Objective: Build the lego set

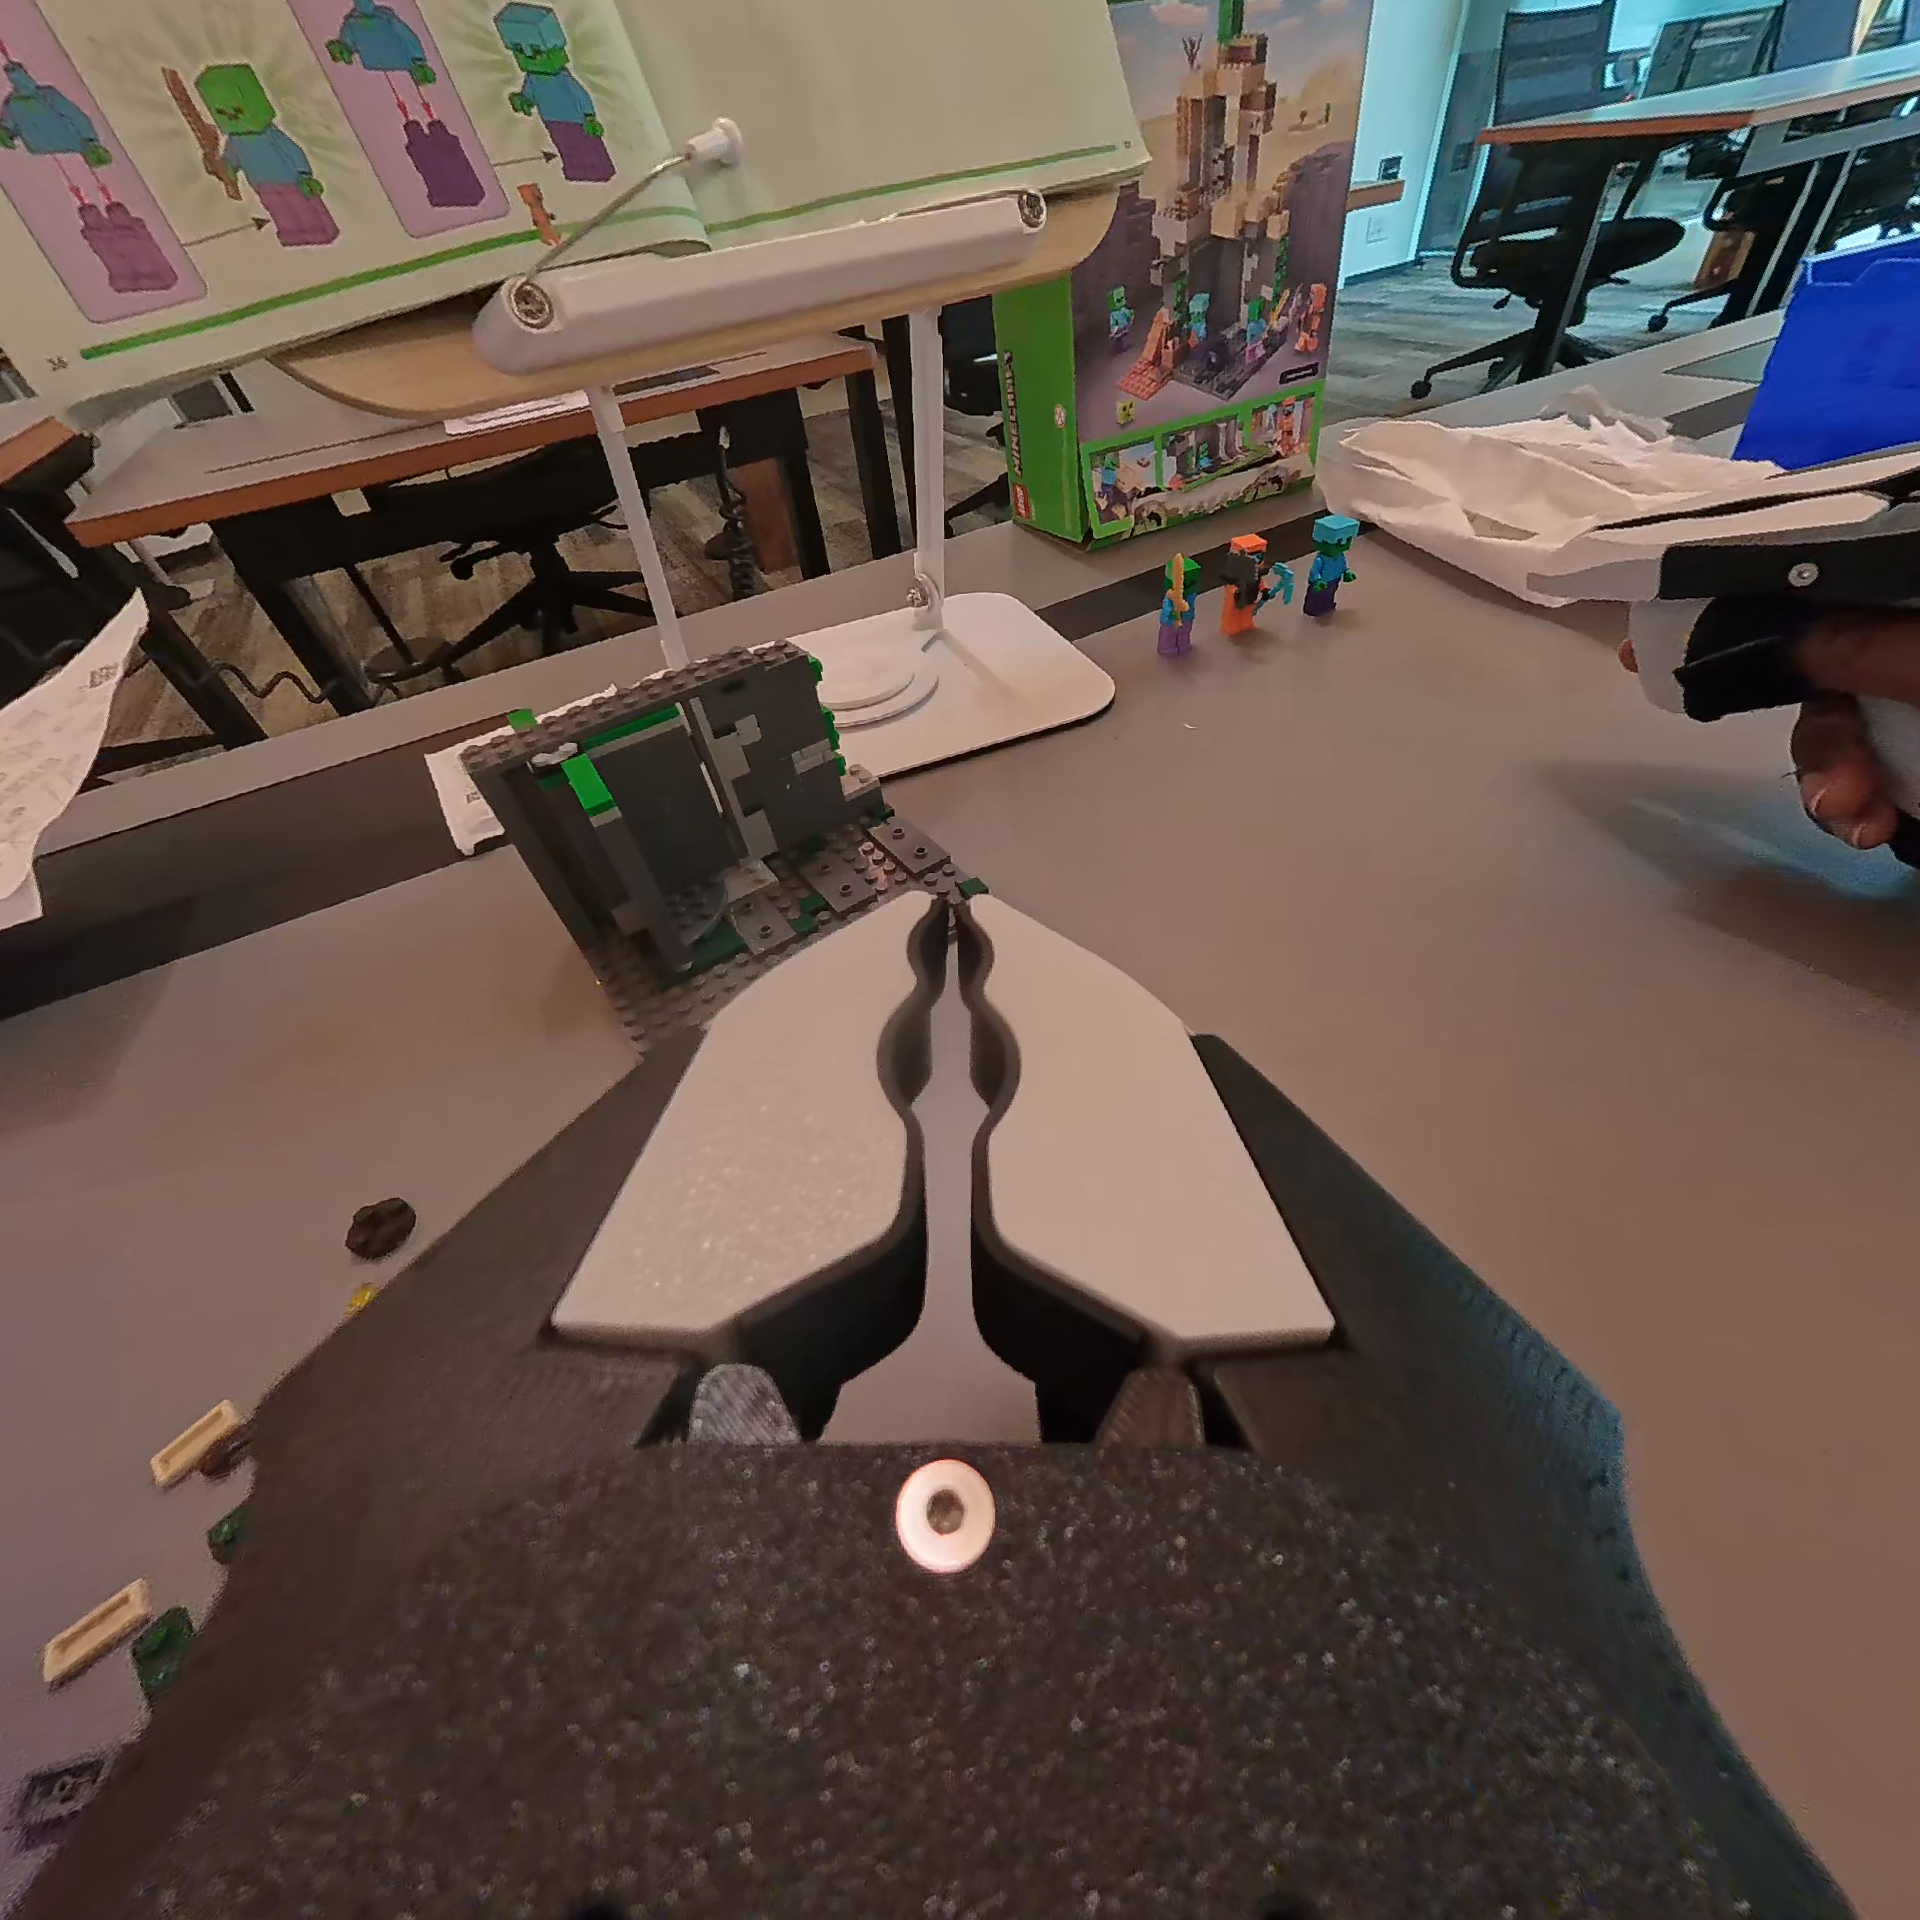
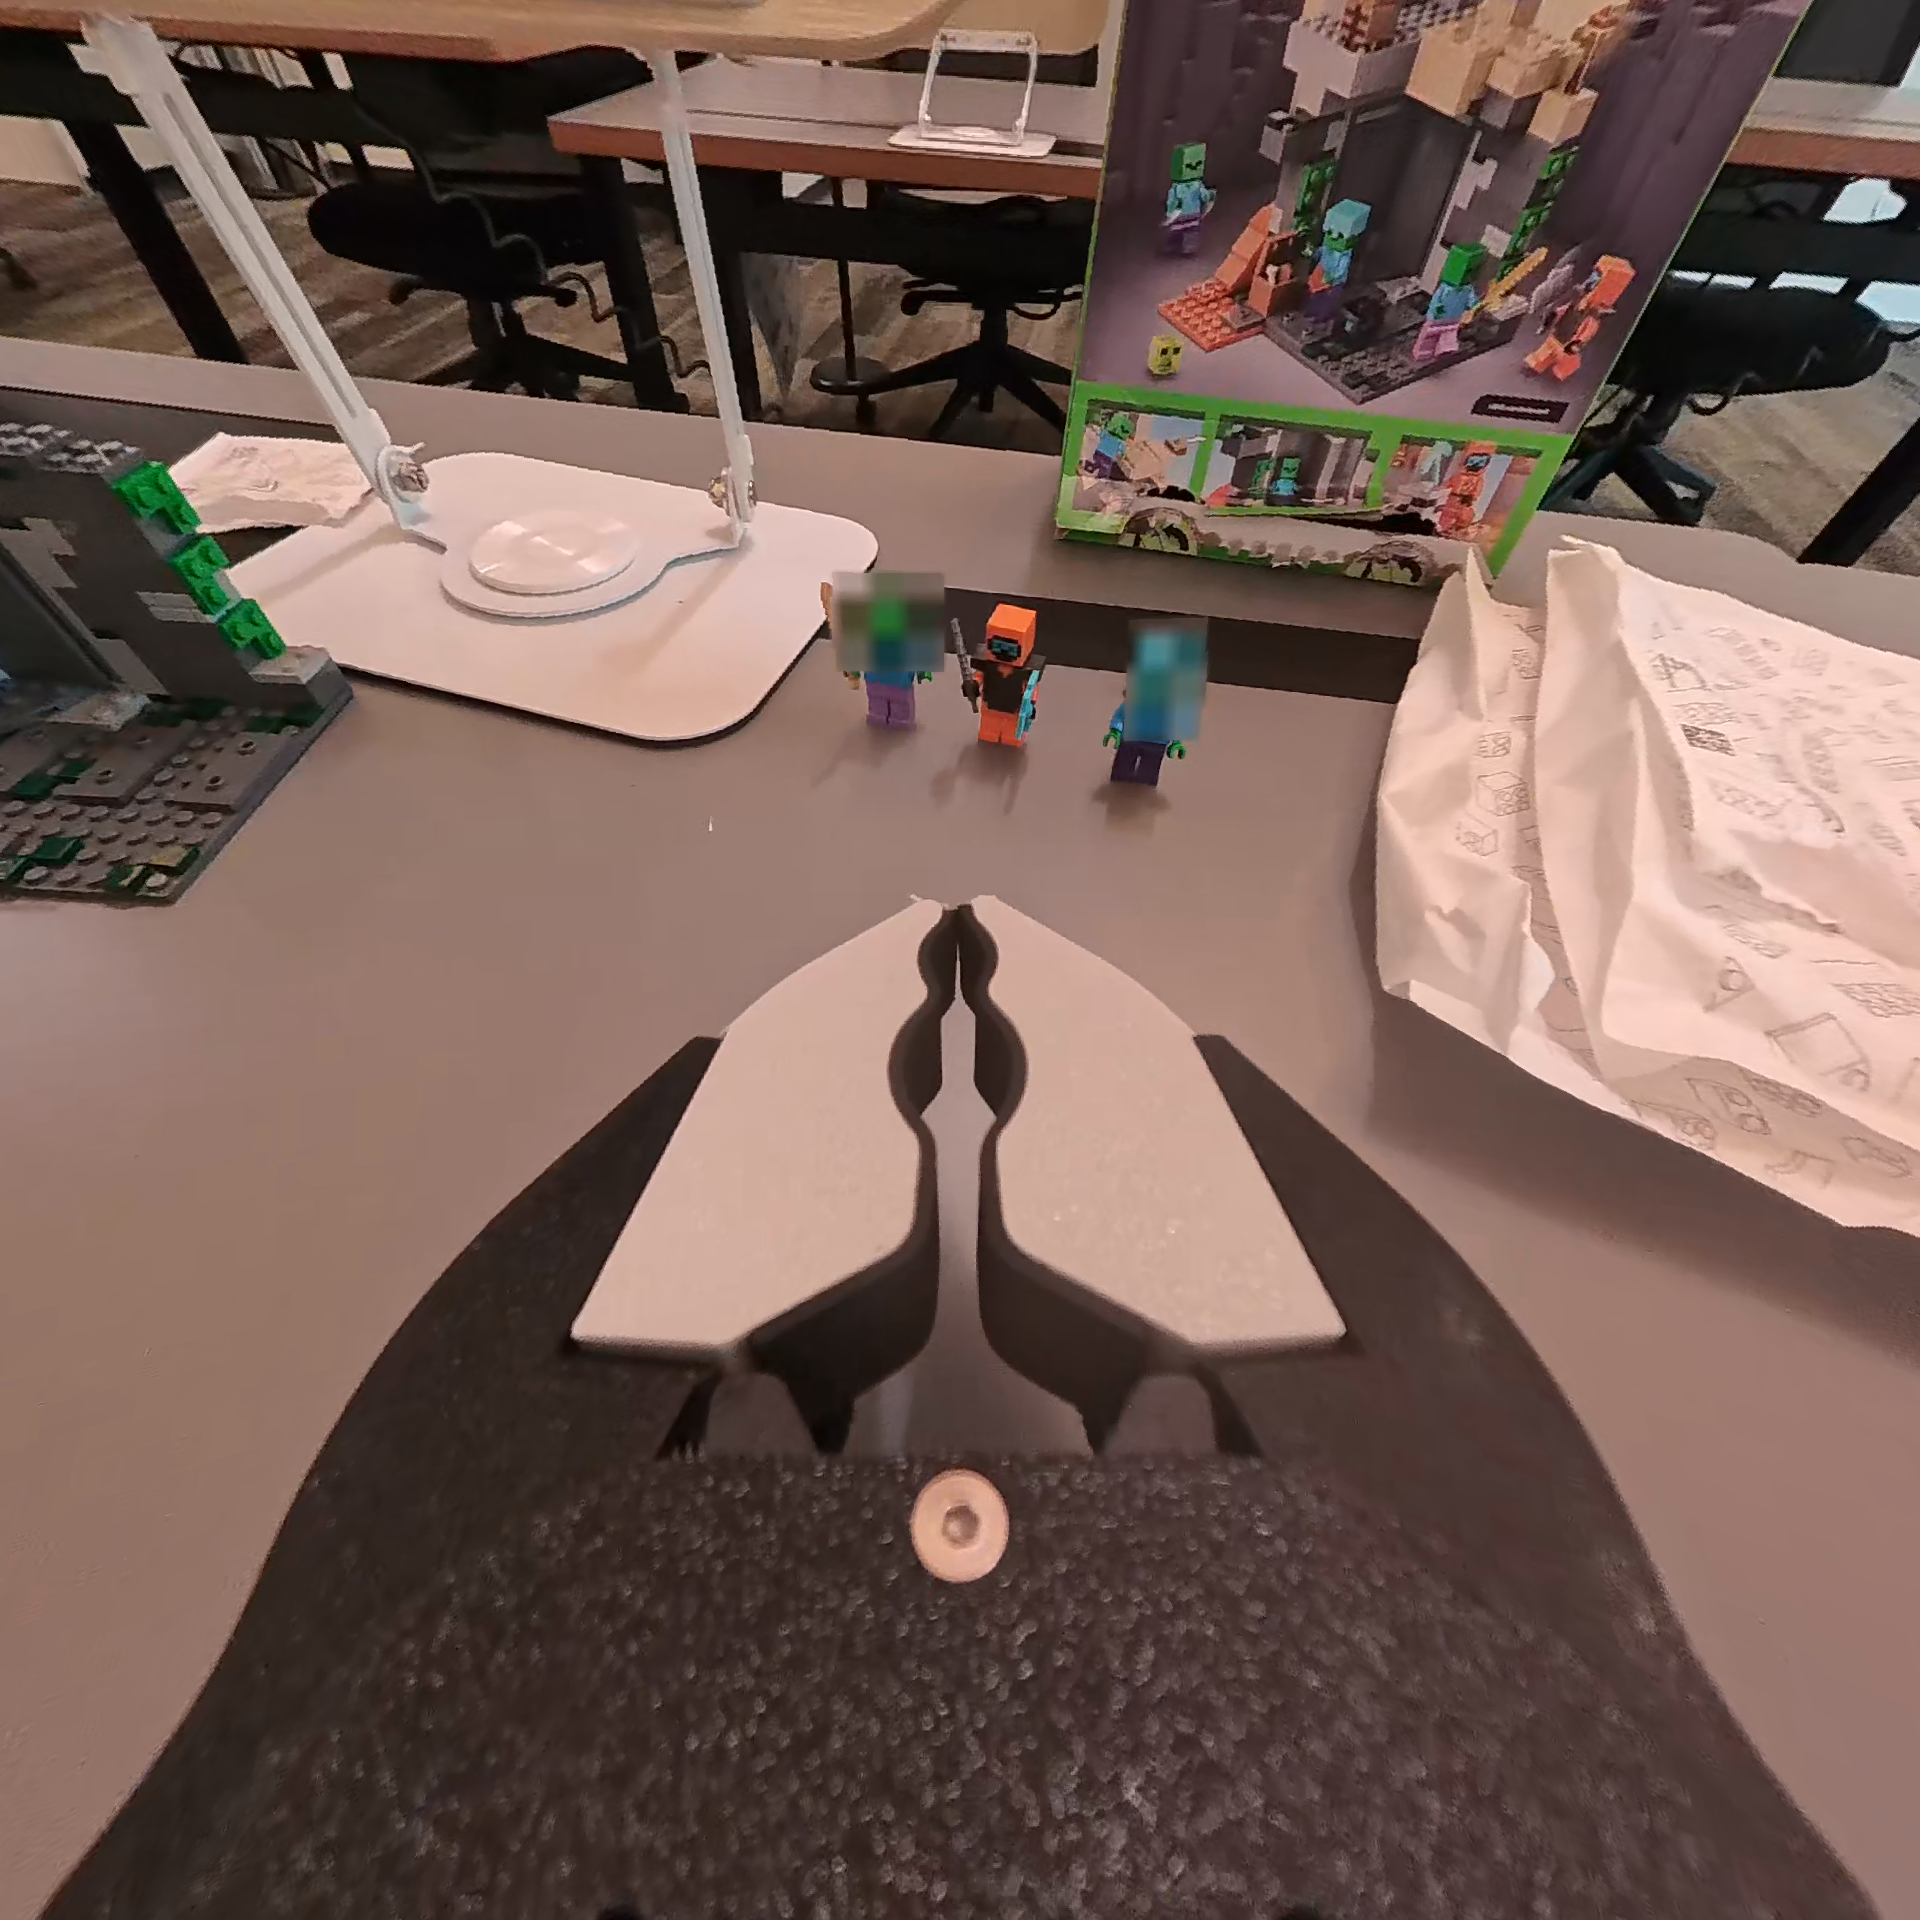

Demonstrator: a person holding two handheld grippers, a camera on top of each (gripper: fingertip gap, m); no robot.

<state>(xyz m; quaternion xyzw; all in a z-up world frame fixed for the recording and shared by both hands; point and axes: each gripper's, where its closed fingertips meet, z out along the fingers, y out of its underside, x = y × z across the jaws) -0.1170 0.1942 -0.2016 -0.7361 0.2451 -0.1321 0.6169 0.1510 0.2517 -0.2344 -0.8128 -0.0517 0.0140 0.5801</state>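
Note:
A partly built grey lego structure with green bricks stands on a dark grey baseplate; it also shows in the right wrist view at the left edge. My left gripper is shut and empty, its tips at the baseplate's right corner. My right gripper is shut and empty, over bare table. Three minifigures stand ahead of it: a green-headed one, an orange one and a teal-headed one. They show in the left wrist view too. The right gripper and a hand show at that view's right edge.
A white stand holds the open instruction booklet above the model. The green set box stands at the back. A crumpled white paper bag lies at the right. Small loose pieces lie at the left near my left gripper. My hands' fingertips stand some 30 cm from each other. My left tips are roughly 15 cm from the partly built grey lego structure.

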